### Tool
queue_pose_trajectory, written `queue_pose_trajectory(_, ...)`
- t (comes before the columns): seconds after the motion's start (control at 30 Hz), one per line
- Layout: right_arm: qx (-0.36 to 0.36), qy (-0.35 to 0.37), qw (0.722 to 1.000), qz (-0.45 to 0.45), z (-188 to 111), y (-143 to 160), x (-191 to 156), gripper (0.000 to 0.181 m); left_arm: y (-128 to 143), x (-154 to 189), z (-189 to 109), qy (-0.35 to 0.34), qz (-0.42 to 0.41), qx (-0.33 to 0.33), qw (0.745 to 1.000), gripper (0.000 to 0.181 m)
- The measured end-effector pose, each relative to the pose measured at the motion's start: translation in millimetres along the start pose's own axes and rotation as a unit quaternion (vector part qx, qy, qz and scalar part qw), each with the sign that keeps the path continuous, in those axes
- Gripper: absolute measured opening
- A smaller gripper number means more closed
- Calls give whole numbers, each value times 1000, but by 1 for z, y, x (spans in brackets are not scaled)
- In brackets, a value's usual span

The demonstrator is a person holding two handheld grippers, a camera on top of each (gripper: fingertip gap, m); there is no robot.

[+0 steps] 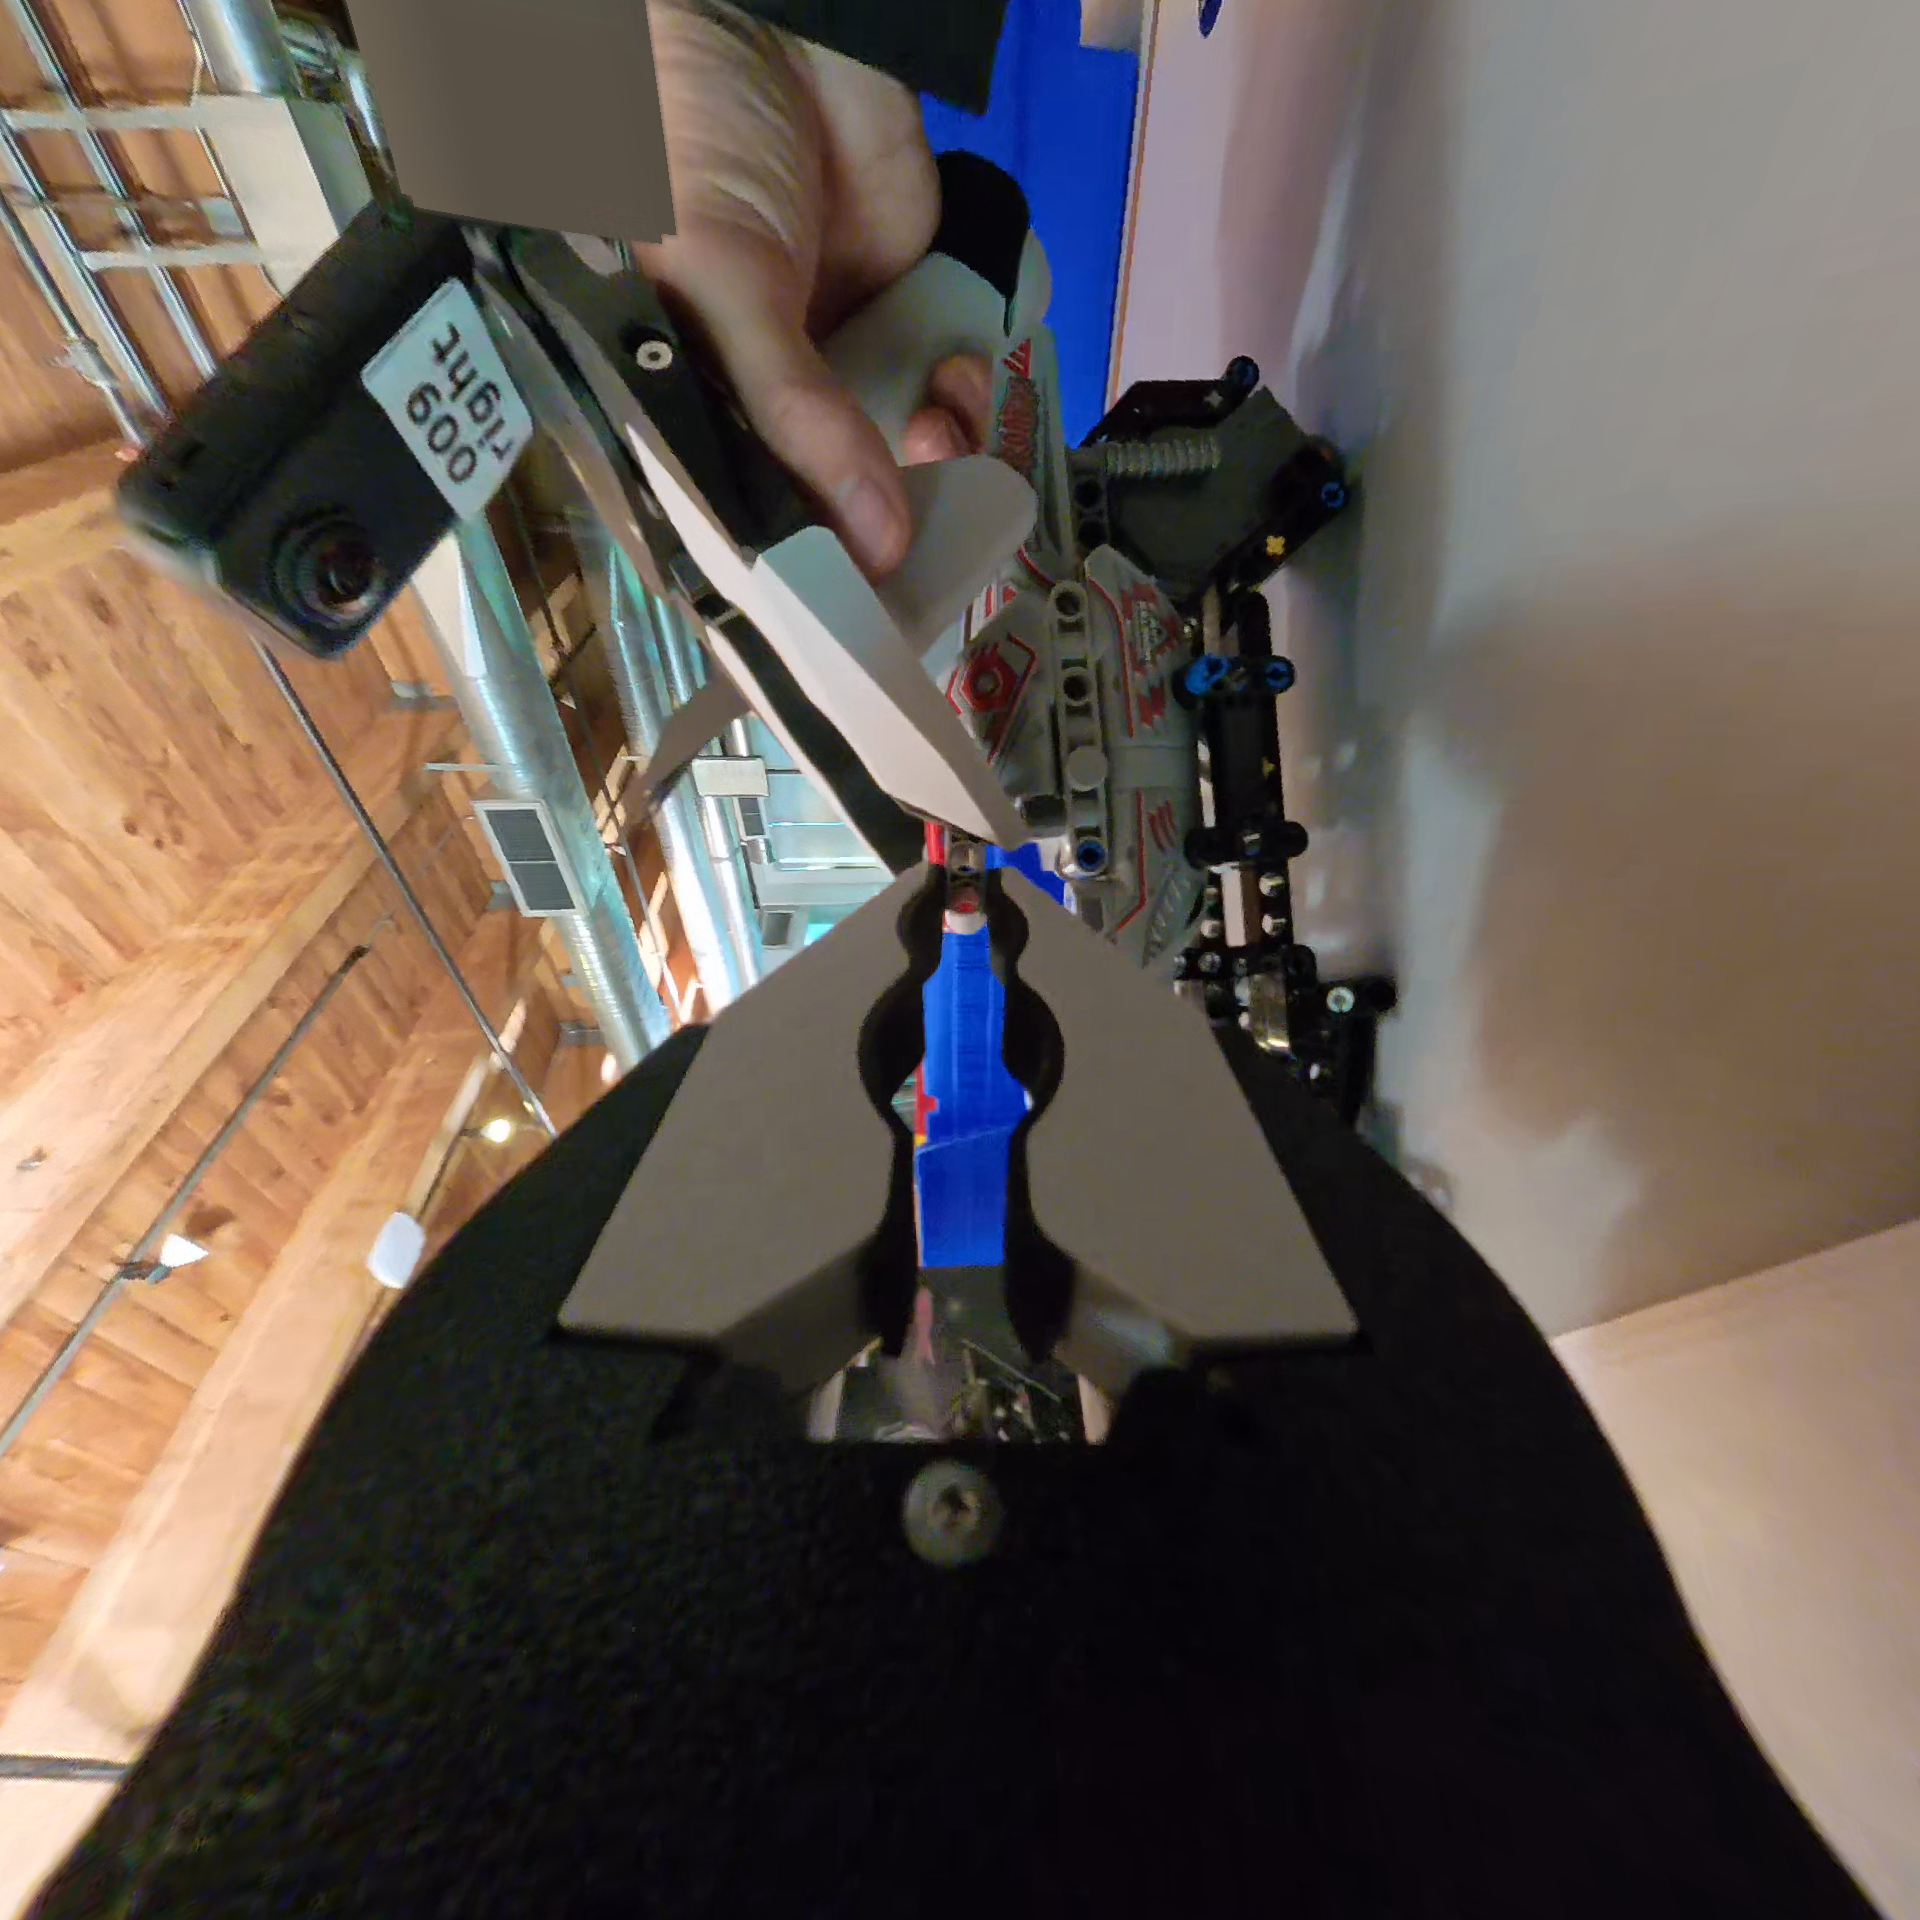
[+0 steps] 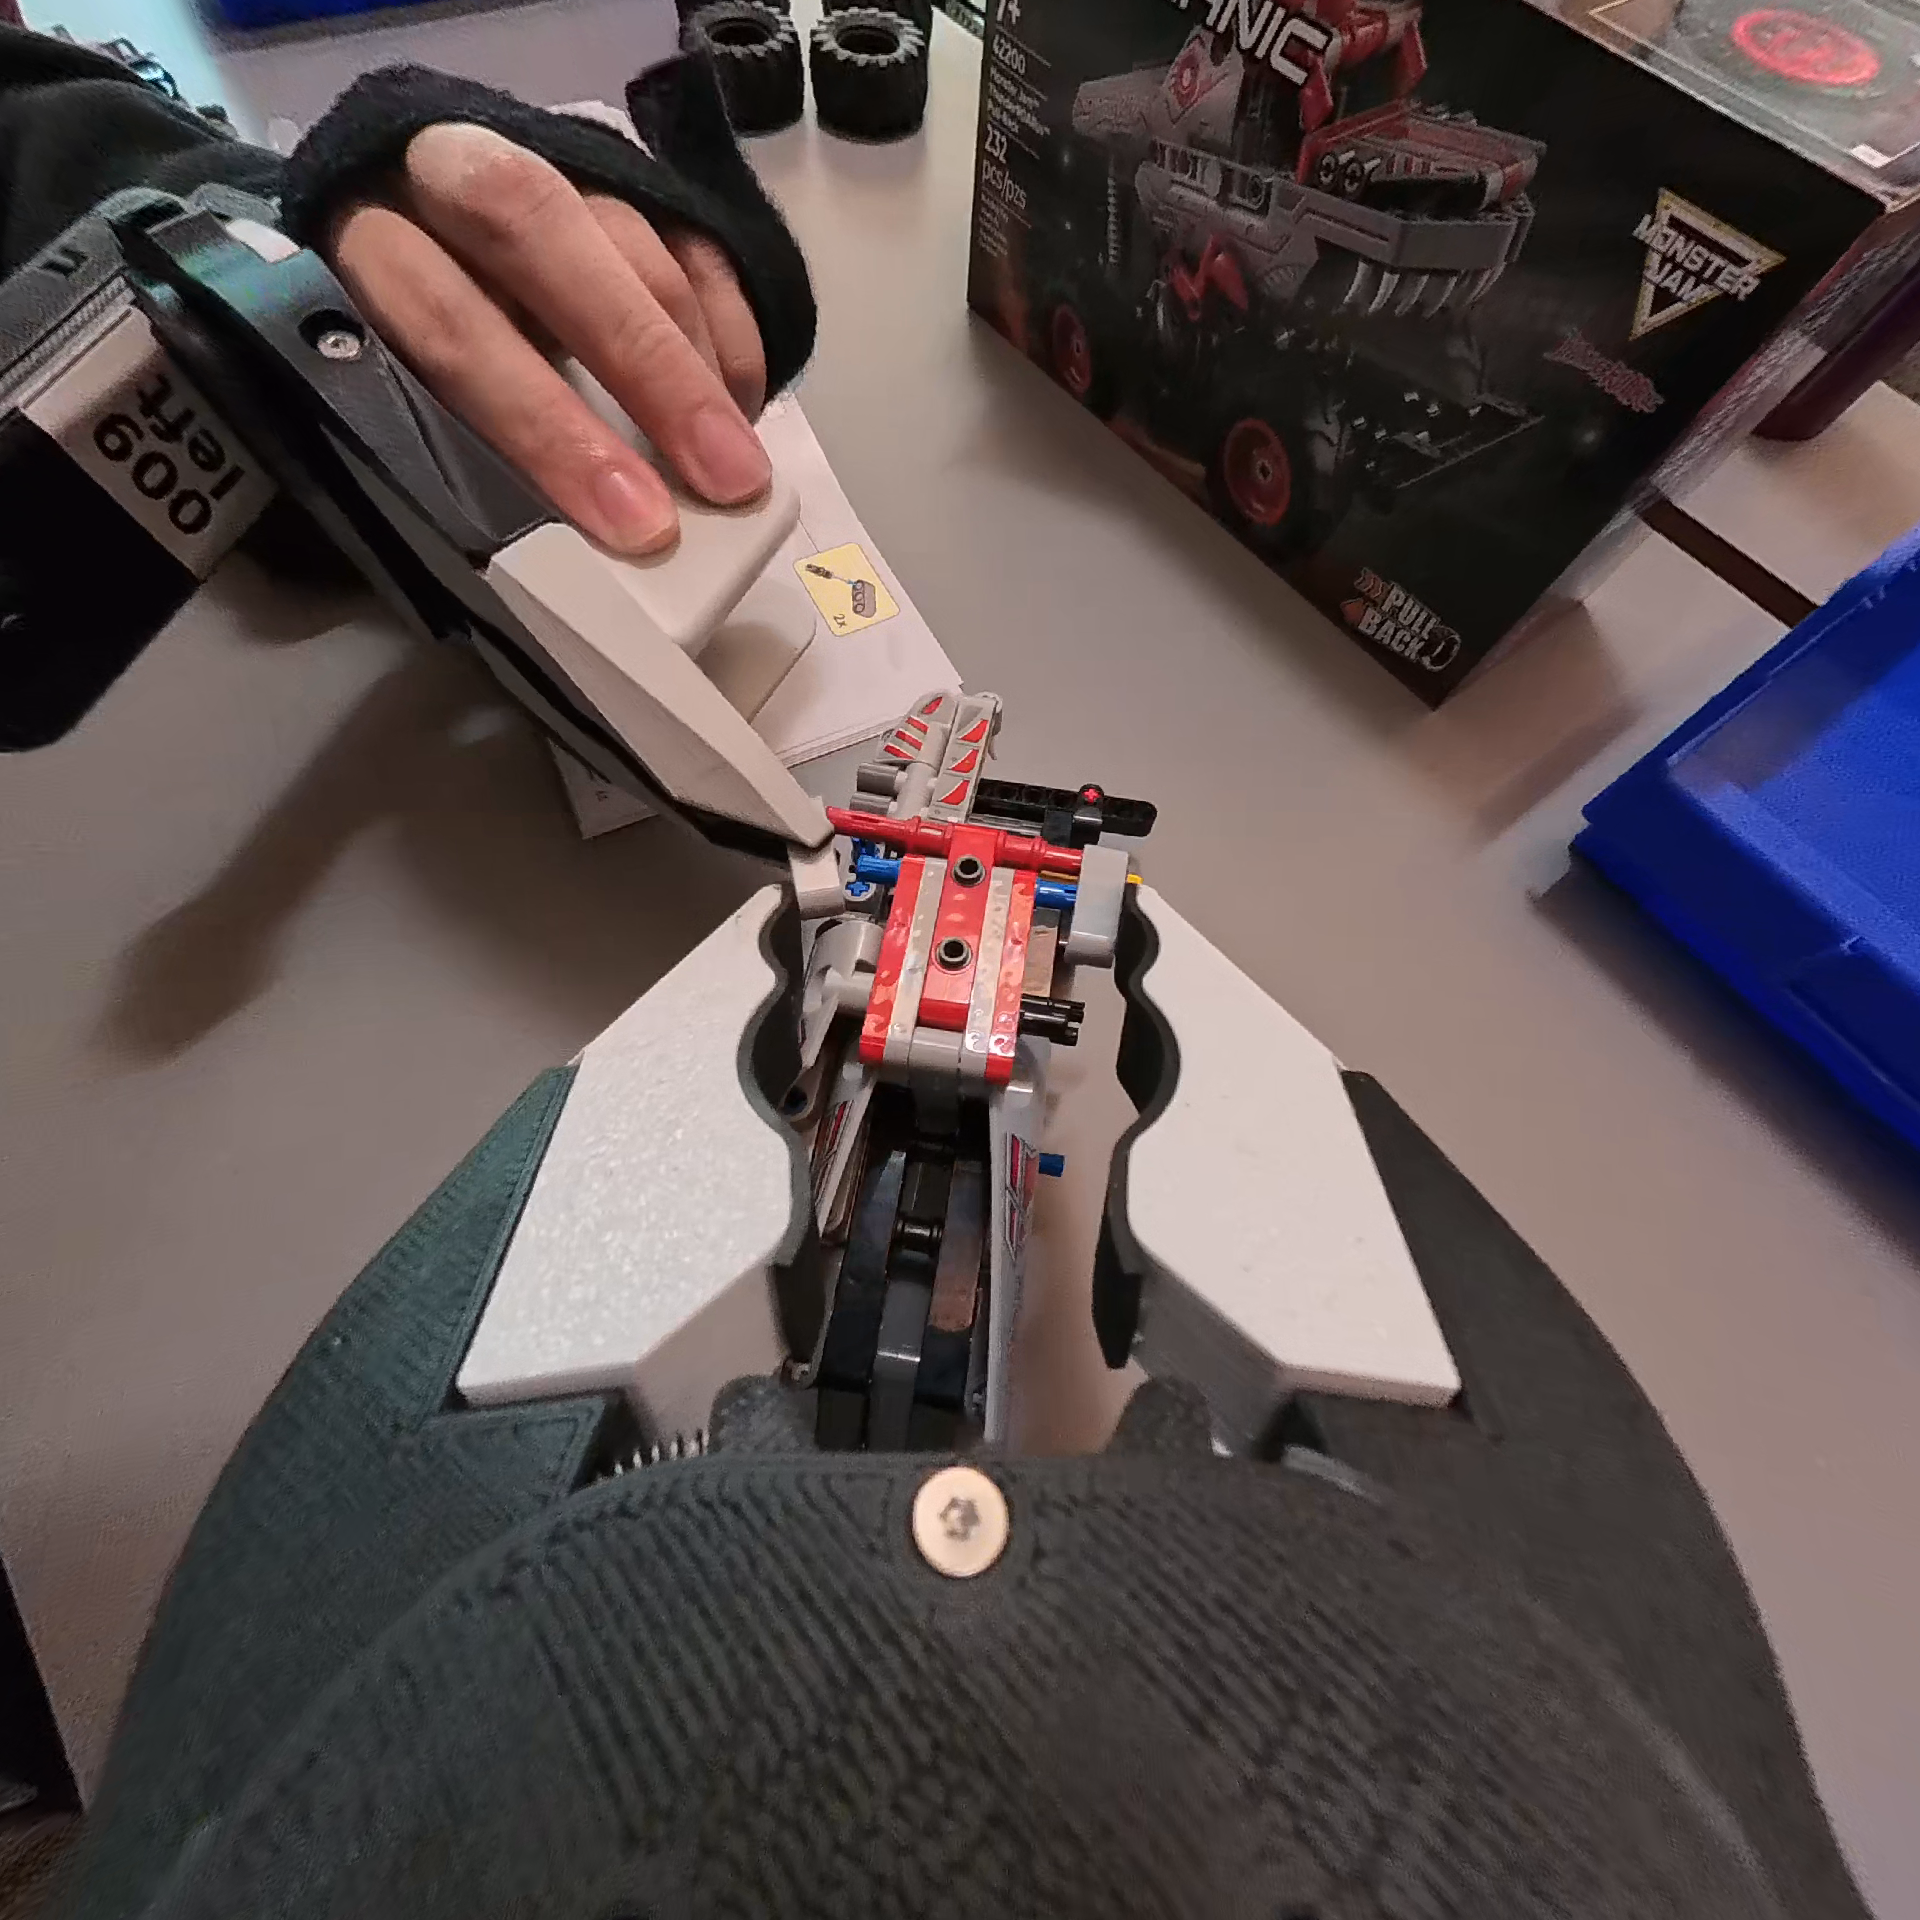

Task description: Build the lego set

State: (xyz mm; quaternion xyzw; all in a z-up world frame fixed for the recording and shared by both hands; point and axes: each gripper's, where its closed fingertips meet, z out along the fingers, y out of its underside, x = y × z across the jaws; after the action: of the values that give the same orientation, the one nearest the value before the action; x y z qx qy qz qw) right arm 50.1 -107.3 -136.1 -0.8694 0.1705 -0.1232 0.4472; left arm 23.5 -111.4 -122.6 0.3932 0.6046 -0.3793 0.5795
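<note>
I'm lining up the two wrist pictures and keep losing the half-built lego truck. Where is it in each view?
Left wrist view: the lego truck is right of centre, against the table, beyond the left gripper.
Right wrist view: it is at the centre, between the fingers of the right gripper.
Shared landmark: the blue bin.
</note>
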Motion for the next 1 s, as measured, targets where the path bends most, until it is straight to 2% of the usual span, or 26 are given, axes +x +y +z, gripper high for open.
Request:
queue_pose_trajectory(0.13,10,27,999,-29,-3,-4,1,59,1,0,-1,10,-20,3,1000,4)
queue_pose_trajectory(0.23,10,91,990,-111,-12,-12,-3,54,2,1,-3,17,-35,11,999,4)
queue_pose_trajectory(0.37,-10,187,960,-208,-17,-17,-15,52,1,-1,-6,17,-58,25,998,4)
queue_pose_trajectory(0.43,-16,231,938,-259,-15,-17,-18,41,-2,-2,-6,14,-69,33,997,4)
queue_pose_trajectory(0.53,-39,248,917,-311,-7,-10,-27,25,-4,-4,-8,17,-86,45,995,4)
queue_pose_trajectory(0.67,-38,290,889,-353,-5,-13,-28,8,-5,-6,-9,24,-112,56,992,4)
queue_pose_trajectory(0.77,-58,297,880,-366,-4,-10,-26,6,3,-6,-10,35,-133,33,990,7)
queue_pose_trajectory(0.9,-92,344,861,-363,-12,-11,-15,6,16,-7,-14,67,-183,-17,981,17)
queue_pose_trajectory(1.0,-127,362,835,-394,-12,-8,-12,5,11,-8,-16,84,-162,-25,983,19)
